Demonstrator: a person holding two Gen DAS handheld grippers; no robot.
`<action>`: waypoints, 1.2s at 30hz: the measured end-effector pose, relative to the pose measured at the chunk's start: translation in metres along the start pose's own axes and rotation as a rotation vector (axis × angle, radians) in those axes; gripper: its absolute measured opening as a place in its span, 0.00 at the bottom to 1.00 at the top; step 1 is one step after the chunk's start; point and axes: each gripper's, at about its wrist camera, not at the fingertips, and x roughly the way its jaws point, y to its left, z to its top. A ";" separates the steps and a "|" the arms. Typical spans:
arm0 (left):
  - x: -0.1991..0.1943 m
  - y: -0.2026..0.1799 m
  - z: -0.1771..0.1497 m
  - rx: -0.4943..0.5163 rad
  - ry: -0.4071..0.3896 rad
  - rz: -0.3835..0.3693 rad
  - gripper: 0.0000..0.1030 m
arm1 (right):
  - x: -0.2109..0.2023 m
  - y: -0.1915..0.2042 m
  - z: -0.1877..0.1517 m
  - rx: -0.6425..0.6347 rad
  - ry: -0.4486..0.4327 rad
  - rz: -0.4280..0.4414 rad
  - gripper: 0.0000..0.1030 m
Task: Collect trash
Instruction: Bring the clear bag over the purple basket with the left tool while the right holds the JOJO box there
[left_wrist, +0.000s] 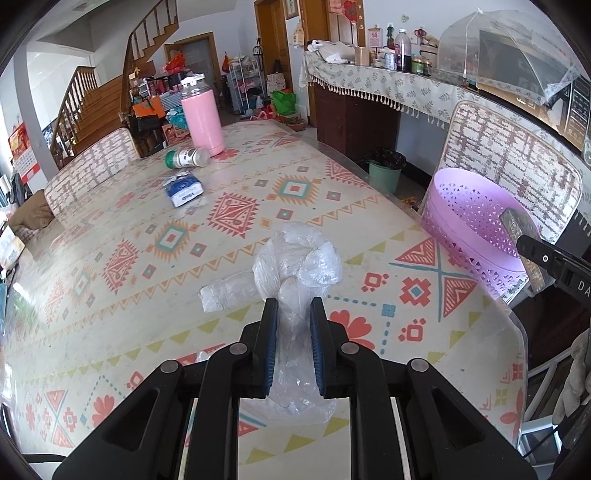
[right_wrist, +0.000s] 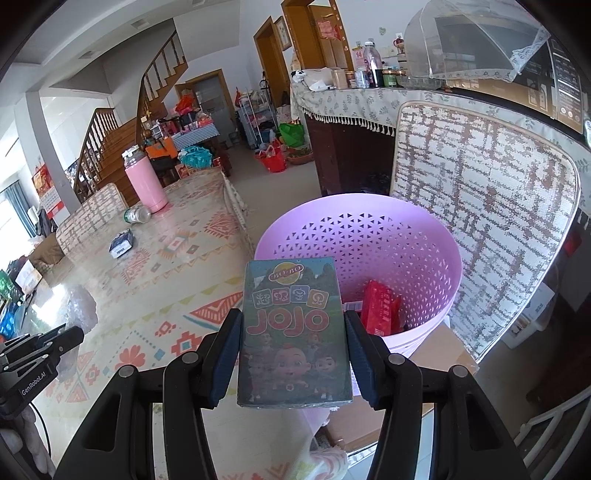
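My left gripper is shut on a crumpled clear plastic bag just above the patterned table. My right gripper is shut on a JOJO box and holds it over the near rim of the pink perforated basket, which stands off the table's right edge. A red packet lies inside the basket. The basket and the held box also show at the right of the left wrist view. A blue-white packet and a small green-capped bottle lie farther along the table.
A pink flask stands at the table's far end. A chair with a woven back is behind the basket, another chair at the table's left. A green bin stands on the floor by a cloth-covered sideboard.
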 end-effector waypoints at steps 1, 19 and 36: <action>0.001 -0.002 0.000 0.003 0.000 -0.001 0.16 | 0.000 -0.002 0.001 0.003 -0.003 -0.001 0.57; 0.010 -0.018 0.011 0.034 -0.003 -0.024 0.15 | 0.001 -0.016 0.009 0.010 -0.005 -0.032 0.57; 0.007 -0.021 0.017 0.038 -0.014 -0.036 0.16 | 0.002 -0.013 0.011 0.002 -0.002 -0.030 0.57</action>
